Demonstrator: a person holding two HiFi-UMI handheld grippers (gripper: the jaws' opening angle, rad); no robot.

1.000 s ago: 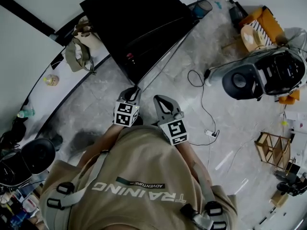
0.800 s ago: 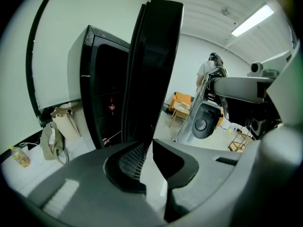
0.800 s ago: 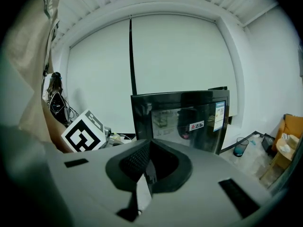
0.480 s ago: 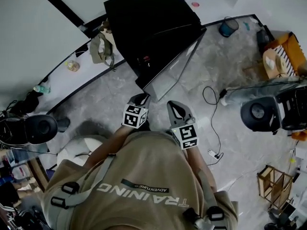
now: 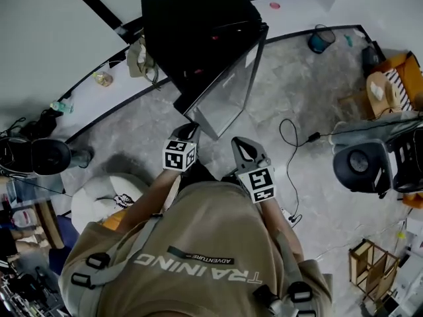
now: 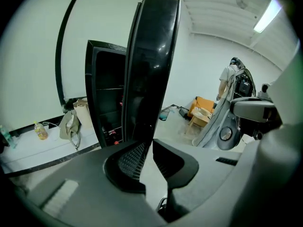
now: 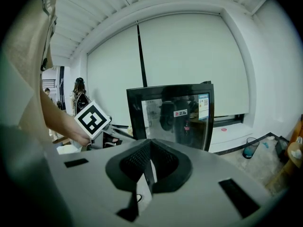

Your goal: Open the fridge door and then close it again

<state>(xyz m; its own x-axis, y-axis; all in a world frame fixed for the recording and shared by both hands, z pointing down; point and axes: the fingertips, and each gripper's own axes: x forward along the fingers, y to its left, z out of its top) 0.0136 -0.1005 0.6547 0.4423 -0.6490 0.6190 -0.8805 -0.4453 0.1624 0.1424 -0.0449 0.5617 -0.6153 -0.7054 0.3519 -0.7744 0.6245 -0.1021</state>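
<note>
As I look down through the head view, the tall black fridge stands at the top centre of the frame against the white wall. Its black-framed glass fridge door is swung well out over the grey marbled floor, with its free edge pointing down toward me. My left gripper sits at that free edge, just left of centre. In the left gripper view the door rises edge-on straight out of the jaw tips, and the jaws are drawn in to a thin slit, pinched on that edge. My right gripper hangs just right of the left one, near the door but apart from it. The right gripper view shows its jaws pressed together with nothing between them, and the glass front fills the middle of that view. Shelves show inside the open fridge in the left gripper view. A tan cloth bag slumps on the pale ledge just left of the fridge. A blue bin stands at the upper right, and a black cable loops across the floor to the right of the grippers.
</note>
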